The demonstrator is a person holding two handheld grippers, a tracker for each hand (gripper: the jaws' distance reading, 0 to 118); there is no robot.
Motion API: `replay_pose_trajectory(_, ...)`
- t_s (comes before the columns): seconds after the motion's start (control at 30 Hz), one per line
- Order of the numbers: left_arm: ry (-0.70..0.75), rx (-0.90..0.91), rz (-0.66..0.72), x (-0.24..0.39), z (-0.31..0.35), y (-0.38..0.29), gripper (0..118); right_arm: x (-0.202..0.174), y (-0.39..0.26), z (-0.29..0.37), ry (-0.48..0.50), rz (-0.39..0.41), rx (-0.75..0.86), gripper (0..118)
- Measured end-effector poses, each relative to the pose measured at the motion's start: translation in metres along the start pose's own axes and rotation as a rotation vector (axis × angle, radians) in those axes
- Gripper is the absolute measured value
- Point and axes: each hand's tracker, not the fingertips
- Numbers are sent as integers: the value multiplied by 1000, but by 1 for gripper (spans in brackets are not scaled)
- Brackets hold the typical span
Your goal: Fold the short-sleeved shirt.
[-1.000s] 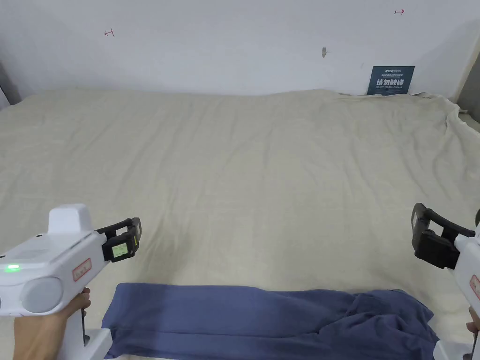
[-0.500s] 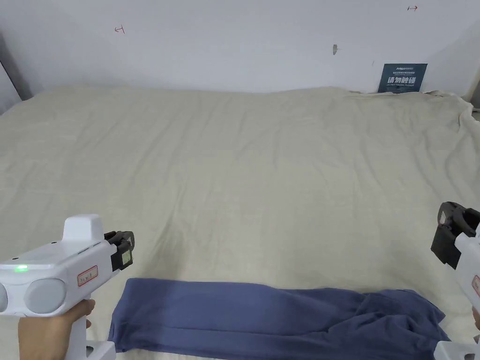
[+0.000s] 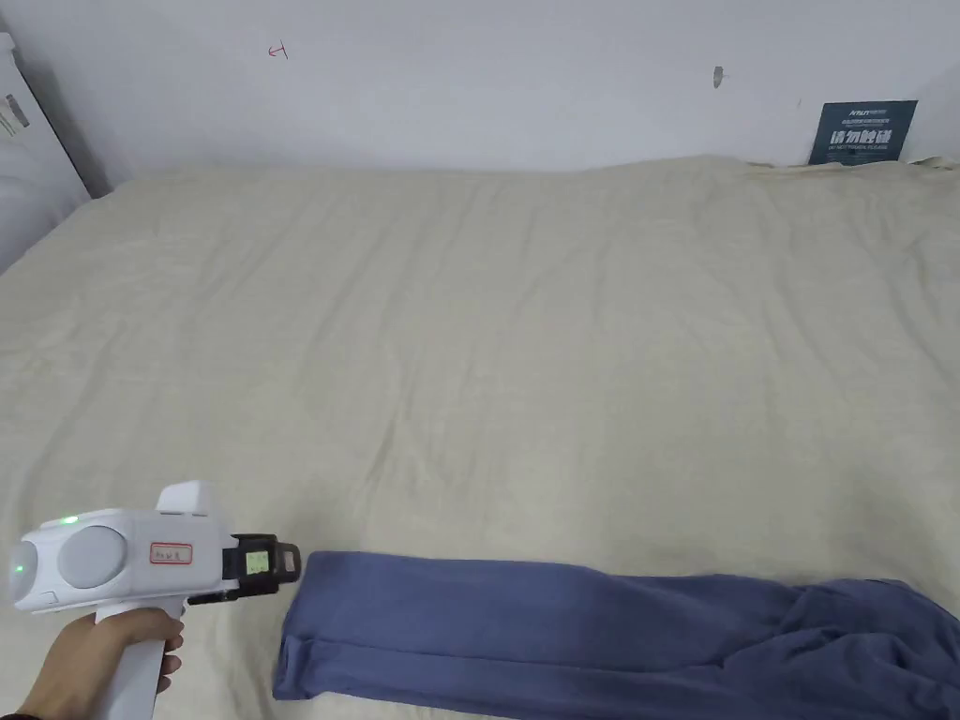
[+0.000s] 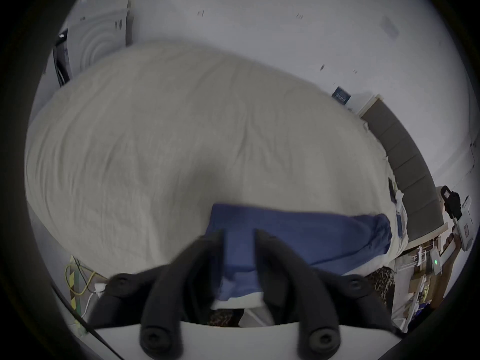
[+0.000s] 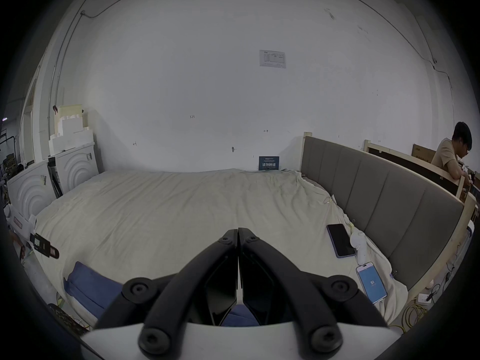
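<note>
Left hand-held gripper (image 3: 291, 562) parted beside shirt (image 3: 581, 628) end on bed (image 3: 525, 356); right hand-held gripper (image 5: 238, 238) clenched, empty. Risk: shallow pinch catches one layer, fold opens.

Shirt (image 3: 600, 628): blue cloth, soft, matt, smooth knit look. Bed sheet (image 3: 525, 356): beige cloth, matt, finely creased. Left tool (image 3: 281, 563): white plastic body, slight sheen; jaws black matt plastic. Right tool (image 5: 238, 233): same black matt jaws, white smooth housing. Headboard (image 5: 384, 199): grey padded cloth panels, pale wood frame. Wall (image 3: 487, 84): white, matt, scuffed. Phones (image 5: 340, 240): glossy glass faces.
</note>
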Motion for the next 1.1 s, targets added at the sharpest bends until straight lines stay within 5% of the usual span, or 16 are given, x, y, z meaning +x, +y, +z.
replay_pose_trajectory(0.07,21,-43,-1,-14,-16,-3,79,2,-2,-1,-7,-4,-8,0)
replay_pose_trajectory(0.33,19,-119,-28,-11,-61,-19,80,-3,-6,-6,-22,1,-47,0)
replay_pose_trajectory(0.4,20,-135,-33,-10,-70,-21,72,-4,-7,-6,-21,10,-54,0)
replay_pose_trajectory(0.47,25,-154,-35,-12,-78,-24,43,-5,-7,-6,-21,14,-58,0)
replay_pose_trajectory(0.6,66,-145,-58,-5,-81,-27,31,-1,-8,-7,-25,15,-63,0)
replay_pose_trajectory(0.7,69,-132,-78,1,-82,-28,10,4,-10,-7,-30,6,-65,0)
replay_pose_trajectory(1.1,41,-4,-145,32,-32,1,0,13,-9,-11,-27,-21,-58,0)
